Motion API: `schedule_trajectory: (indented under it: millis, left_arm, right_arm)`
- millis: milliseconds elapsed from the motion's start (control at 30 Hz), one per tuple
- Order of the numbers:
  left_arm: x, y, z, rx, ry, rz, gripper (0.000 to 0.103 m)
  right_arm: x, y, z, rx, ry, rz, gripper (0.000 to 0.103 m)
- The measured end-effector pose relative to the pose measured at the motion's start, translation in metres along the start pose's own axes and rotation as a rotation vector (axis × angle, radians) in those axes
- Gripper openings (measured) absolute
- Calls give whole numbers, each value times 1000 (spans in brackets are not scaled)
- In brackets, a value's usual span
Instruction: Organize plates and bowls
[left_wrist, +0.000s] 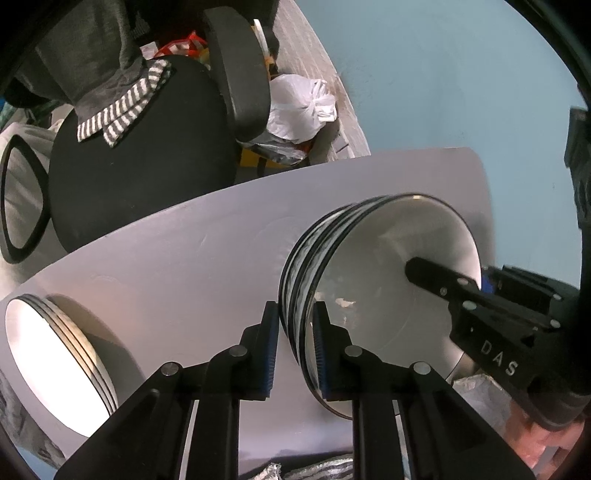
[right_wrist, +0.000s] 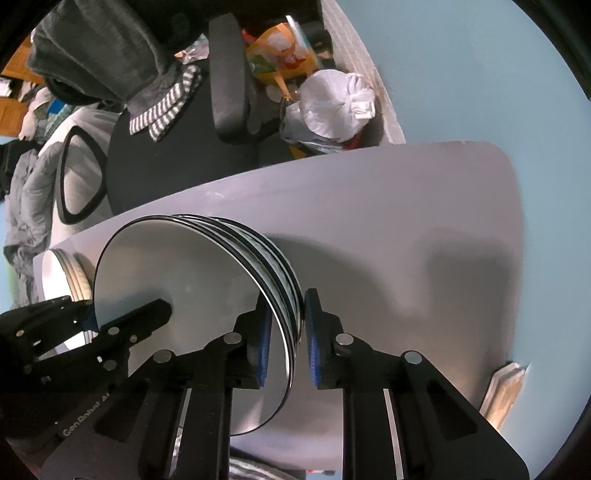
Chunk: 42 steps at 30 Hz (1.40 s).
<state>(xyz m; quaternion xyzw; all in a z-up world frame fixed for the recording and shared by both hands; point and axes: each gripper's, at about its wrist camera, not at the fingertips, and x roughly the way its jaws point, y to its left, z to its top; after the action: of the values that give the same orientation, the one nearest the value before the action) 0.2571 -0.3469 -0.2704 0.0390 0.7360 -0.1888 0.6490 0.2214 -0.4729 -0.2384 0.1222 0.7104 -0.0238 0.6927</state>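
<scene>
A stack of nested bowls (left_wrist: 384, 243), white inside with black rims and patterned sides, stands on the white table (left_wrist: 177, 258). My left gripper (left_wrist: 295, 343) is shut on the stack's near rim, one pad inside and one outside. My right gripper (left_wrist: 476, 280) grips the opposite rim, with one finger reaching into the top bowl. In the right wrist view the bowls (right_wrist: 177, 266) sit between the right gripper (right_wrist: 286, 343) pads, and the left gripper (right_wrist: 92, 314) holds the far rim. A stack of white plates (left_wrist: 55, 365) lies at the table's left end, also seen as plates (right_wrist: 62, 273).
Beyond the table's far edge stands a black office chair (left_wrist: 147, 155) draped with grey and striped cloth (left_wrist: 122, 107). A white plastic bag (left_wrist: 299, 107) lies beside it. Open white table surface (right_wrist: 424, 229) spreads to the right of the bowls.
</scene>
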Motion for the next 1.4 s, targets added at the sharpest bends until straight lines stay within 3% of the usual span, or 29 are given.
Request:
schedule_trajectory:
  millis: [67, 267, 367, 533, 567, 633, 800, 1033, 1167, 1400]
  left_arm:
    - [-6, 0, -1, 1, -22, -14, 12]
    - [-13, -4, 0, 13, -40, 13, 13]
    - [-11, 3, 1, -15, -38, -36, 15]
    - [-5, 15, 2, -42, -21, 0, 48]
    - [-4, 16, 1, -37, -20, -7, 48]
    - [-2, 17, 2, -30, -8, 2, 49]
    - [4, 15, 3, -10, 4, 7, 51]
    - [7, 21, 5, -40, 14, -59, 51]
    - [9, 25, 4, -47, 23, -86, 51]
    - [13, 24, 2, -62, 45, -151, 26]
  right_arm:
    - [1, 1, -3, -1, 8, 2, 16]
    - [3, -1, -9, 30, 15, 17, 14]
    - [3, -3, -9, 33, 14, 26, 14]
    - [4, -8, -9, 42, 25, 46, 17]
    - [5, -10, -9, 45, 29, 48, 25]
    - [5, -13, -9, 45, 29, 45, 30]
    - [5, -18, -10, 58, 28, 69, 31]
    - [6, -17, -8, 59, 26, 75, 33]
    - [8, -21, -8, 87, 28, 96, 42]
    - [9, -23, -9, 107, 18, 126, 48]
